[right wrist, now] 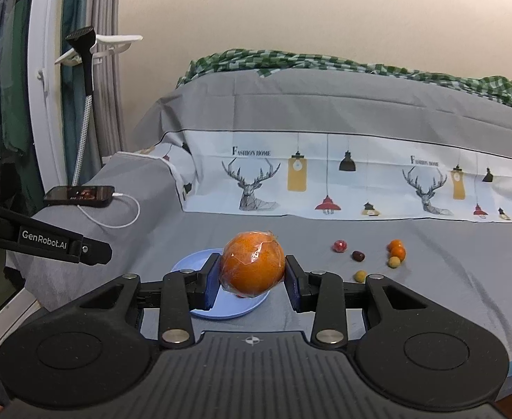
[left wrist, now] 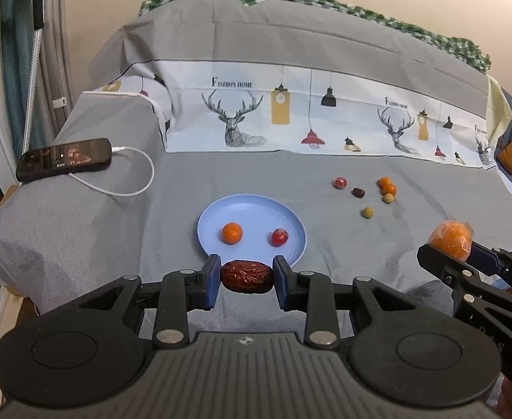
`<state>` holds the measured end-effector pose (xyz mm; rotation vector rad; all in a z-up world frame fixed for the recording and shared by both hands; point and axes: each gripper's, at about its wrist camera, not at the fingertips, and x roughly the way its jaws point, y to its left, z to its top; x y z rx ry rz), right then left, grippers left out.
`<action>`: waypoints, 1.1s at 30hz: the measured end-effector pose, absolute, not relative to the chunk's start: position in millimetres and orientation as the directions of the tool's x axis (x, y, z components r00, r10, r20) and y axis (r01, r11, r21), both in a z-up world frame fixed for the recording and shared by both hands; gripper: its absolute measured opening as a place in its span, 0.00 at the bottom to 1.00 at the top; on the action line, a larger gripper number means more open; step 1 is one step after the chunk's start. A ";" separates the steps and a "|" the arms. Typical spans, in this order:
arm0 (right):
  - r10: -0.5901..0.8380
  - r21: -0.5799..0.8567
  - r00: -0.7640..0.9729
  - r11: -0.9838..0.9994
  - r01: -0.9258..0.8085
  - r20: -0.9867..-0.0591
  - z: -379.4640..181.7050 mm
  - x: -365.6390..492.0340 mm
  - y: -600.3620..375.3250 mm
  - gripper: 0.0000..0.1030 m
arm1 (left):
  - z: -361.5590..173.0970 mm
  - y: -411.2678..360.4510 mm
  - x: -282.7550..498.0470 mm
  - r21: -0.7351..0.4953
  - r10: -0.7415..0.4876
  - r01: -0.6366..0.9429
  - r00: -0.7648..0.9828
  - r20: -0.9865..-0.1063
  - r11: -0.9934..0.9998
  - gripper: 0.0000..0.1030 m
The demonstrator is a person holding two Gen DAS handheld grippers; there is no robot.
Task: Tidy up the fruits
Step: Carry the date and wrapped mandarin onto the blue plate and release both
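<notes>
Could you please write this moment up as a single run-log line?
left gripper: shut on red date | right gripper: shut on wrapped orange | blue plate: one orange, one red fruit | six fruits loose on sheet

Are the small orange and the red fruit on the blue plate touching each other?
Apart. The left wrist view shows the small orange and the red fruit lying on the blue plate with bare plate showing plainly between them.

One blue plate (left wrist: 252,209) mid-frame. Four small oranges: one on the plate (left wrist: 232,233), two at right (left wrist: 387,185), one wrapped (left wrist: 451,239). Two red fruits (left wrist: 279,237). Two dates (left wrist: 247,276). Two yellow-green fruits (left wrist: 367,212). One phone (left wrist: 63,159) at left.
</notes>
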<state>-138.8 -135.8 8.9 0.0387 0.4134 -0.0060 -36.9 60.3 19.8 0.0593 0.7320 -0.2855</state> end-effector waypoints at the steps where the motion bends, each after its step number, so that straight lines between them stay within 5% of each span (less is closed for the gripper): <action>1: 0.004 0.035 0.913 0.999 0.011 -0.407 7.6 -136.8 -135.0 0.38 | 17.8 60.5 -33.9 -0.044 -0.233 0.277 0.701 -0.674 0.960 0.34; 15: 0.031 0.021 0.859 0.999 -0.024 -0.511 -20.6 -63.2 -124.7 0.38 | -10.4 51.2 53.2 -0.036 -0.207 0.267 0.648 -0.733 0.963 0.34; 33: 0.072 0.042 0.744 0.997 -0.059 -0.664 -109.3 68.9 -124.5 0.39 | -114.0 16.2 179.9 0.026 -0.131 0.285 0.516 -0.846 0.958 0.34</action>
